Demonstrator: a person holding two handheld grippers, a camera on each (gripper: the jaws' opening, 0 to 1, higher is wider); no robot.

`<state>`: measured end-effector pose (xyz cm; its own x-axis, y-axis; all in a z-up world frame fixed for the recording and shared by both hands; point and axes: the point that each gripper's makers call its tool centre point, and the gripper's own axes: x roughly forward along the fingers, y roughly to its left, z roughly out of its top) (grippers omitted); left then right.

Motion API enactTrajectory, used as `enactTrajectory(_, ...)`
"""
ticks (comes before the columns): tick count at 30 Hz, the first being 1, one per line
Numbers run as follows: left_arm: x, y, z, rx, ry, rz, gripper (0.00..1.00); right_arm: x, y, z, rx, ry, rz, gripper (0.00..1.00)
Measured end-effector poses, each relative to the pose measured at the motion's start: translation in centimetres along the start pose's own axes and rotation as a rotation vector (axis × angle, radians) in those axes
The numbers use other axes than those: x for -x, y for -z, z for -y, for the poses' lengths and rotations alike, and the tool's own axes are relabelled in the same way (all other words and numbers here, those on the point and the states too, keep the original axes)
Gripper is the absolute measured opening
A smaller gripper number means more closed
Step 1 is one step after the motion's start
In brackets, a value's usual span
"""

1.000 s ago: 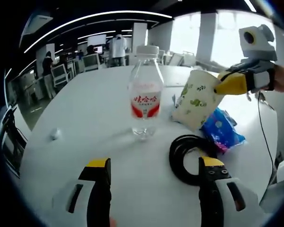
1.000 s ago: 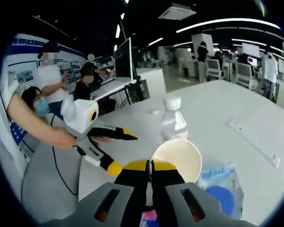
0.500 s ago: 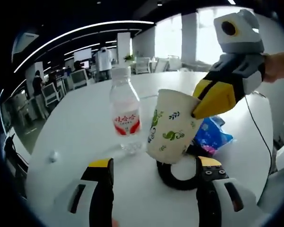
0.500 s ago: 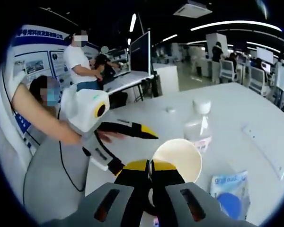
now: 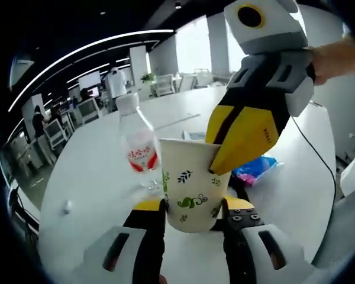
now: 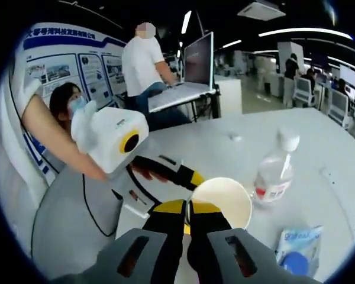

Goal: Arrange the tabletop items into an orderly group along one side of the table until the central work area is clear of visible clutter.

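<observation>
In the left gripper view, a leaf-printed paper cup stands upright, mouth up, between the spread jaws of the left gripper; the right gripper pinches its rim, beside a water bottle. In the right gripper view, the right gripper has its jaws pressed onto the cup's rim above the white table.

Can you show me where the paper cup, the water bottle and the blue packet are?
paper cup point(image 5: 192, 189), left gripper view, on its leaf-printed side.
water bottle point(image 6: 274, 171), right gripper view, on its clear body above the red label.
blue packet point(image 5: 254, 168), left gripper view, on its blue wrapper.
</observation>
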<state>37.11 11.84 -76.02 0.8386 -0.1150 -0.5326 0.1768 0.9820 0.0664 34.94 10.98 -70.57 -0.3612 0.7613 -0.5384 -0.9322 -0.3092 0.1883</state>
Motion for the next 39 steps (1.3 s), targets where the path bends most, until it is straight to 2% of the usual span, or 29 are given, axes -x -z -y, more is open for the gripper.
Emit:
enactTrajectory(2,0.0,0.5,0.0,0.014,-0.007,-0.009,0.33,-0.4,-0.1,-0.3,0.004,-0.005,-0.003,0.00)
enactTrajectory(11,0.7,3.3,0.8,0.072,-0.020,-0.066,0.33,-3.3,0.3,-3.1,0.193,-0.049,-0.104,0.01)
enactTrajectory(18,1.1,4.4,0.8,0.070,-0.022,-0.091,0.33,-4.5,0.9,-4.6,0.165,-0.079,-0.107,0.03)
enactTrajectory(31,1.0,6.5,1.5,0.097,0.001,-0.146,0.34,-5.3,2.4,-5.1,0.117,-0.078,-0.127,0.02)
enactTrajectory(39,1.1,7.0,1.6,0.109,0.002,-0.160,0.34,-5.5,3.0,-5.4,0.112,-0.085,-0.136,0.02)
